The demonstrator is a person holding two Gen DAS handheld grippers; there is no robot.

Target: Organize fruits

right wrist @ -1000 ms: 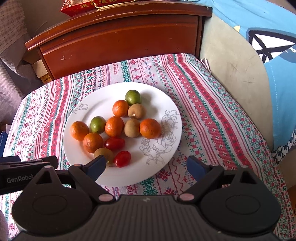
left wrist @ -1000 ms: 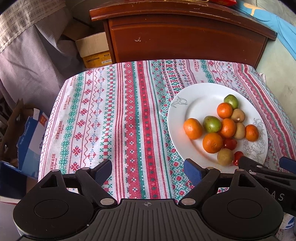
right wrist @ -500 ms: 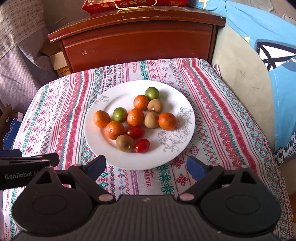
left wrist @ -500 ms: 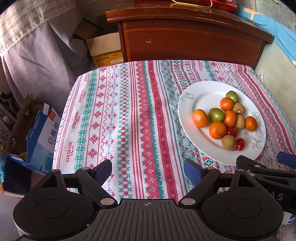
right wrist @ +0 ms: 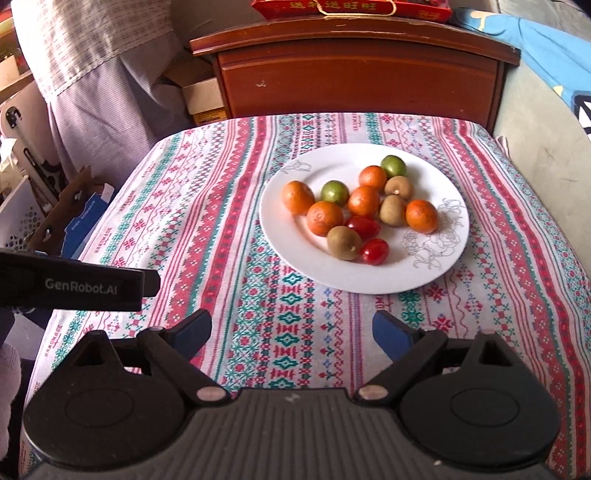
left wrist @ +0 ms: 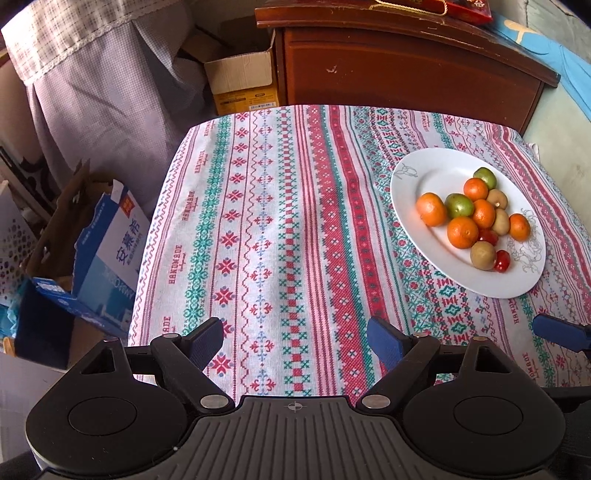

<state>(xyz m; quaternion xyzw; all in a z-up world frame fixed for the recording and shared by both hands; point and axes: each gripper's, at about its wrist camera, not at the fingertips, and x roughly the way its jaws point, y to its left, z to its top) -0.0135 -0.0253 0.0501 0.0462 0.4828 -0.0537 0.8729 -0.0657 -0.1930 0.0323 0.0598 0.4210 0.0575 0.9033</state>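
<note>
A white plate [right wrist: 436, 280] on the patterned tablecloth holds several oranges [right wrist: 325, 218], green fruits [right wrist: 334, 191], kiwis [right wrist: 343, 242] and two cherry tomatoes [right wrist: 374, 251]. In the left wrist view the plate [left wrist: 417, 192] lies at the right with the same fruits [left wrist: 462, 232]. My left gripper [left wrist: 295, 341] is open and empty over the near tablecloth, left of the plate. My right gripper [right wrist: 291, 332] is open and empty, in front of the plate. One right fingertip [left wrist: 561, 332] shows at the left view's right edge.
A dark wooden cabinet [right wrist: 358, 85] stands behind the table with a red box [right wrist: 351, 5] on top. Cardboard boxes [left wrist: 240, 81] and a blue carton [left wrist: 96, 254] sit off the table's left edge. A blue cushion [right wrist: 546, 51] lies to the right.
Both grippers have drawn back and up from the plate, so the plate looks smaller and farther away. The fruits have not moved. Both stay open.
</note>
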